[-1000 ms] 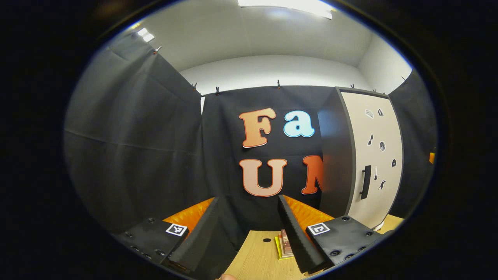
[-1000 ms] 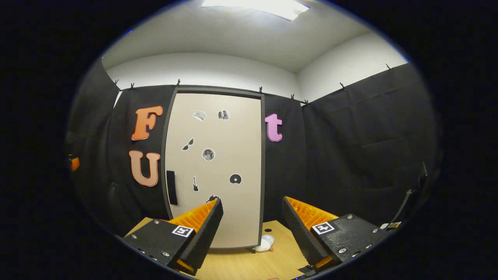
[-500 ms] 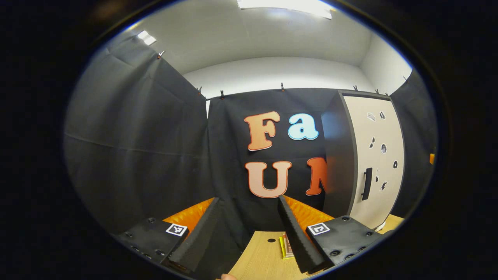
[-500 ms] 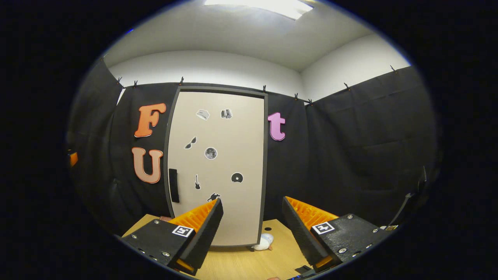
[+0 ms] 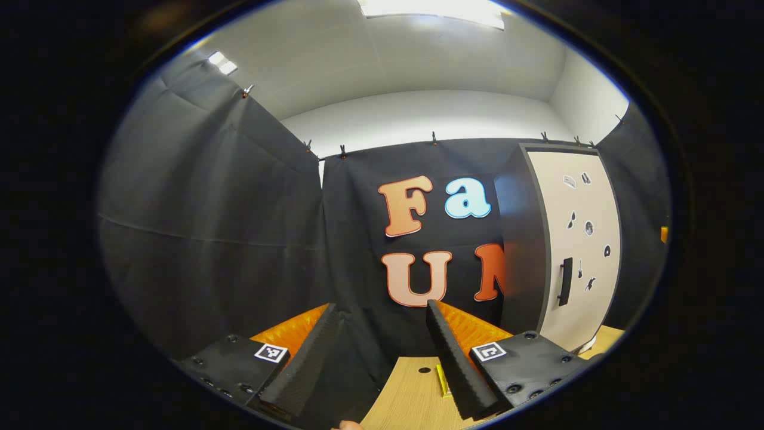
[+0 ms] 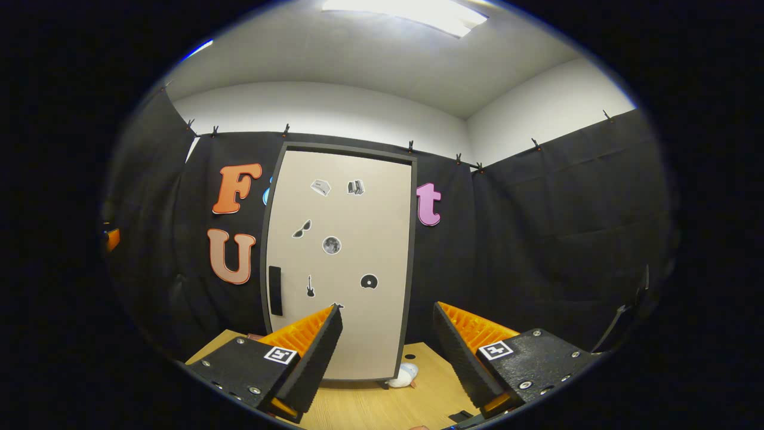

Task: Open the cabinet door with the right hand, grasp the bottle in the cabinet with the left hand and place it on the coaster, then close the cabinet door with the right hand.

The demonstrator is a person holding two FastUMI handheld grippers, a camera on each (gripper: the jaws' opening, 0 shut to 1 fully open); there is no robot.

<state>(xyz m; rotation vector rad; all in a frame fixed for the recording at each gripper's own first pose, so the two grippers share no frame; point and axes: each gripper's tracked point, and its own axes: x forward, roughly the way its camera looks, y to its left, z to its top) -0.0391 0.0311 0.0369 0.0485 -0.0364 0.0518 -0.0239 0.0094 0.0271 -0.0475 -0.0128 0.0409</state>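
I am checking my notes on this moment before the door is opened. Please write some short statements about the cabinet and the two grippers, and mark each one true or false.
1. The cabinet door is closed. True.
2. The right gripper is shut on the door handle. False: its fingers stand open and apart from the handle, which is farther off, to the left in the right gripper view.
3. The left gripper is open and holds nothing. True.
4. The bottle stands on the table in front of the cabinet. False: no bottle is seen there; only a small white object lies by the door's lower corner.
5. The door carries several small stickers. True.
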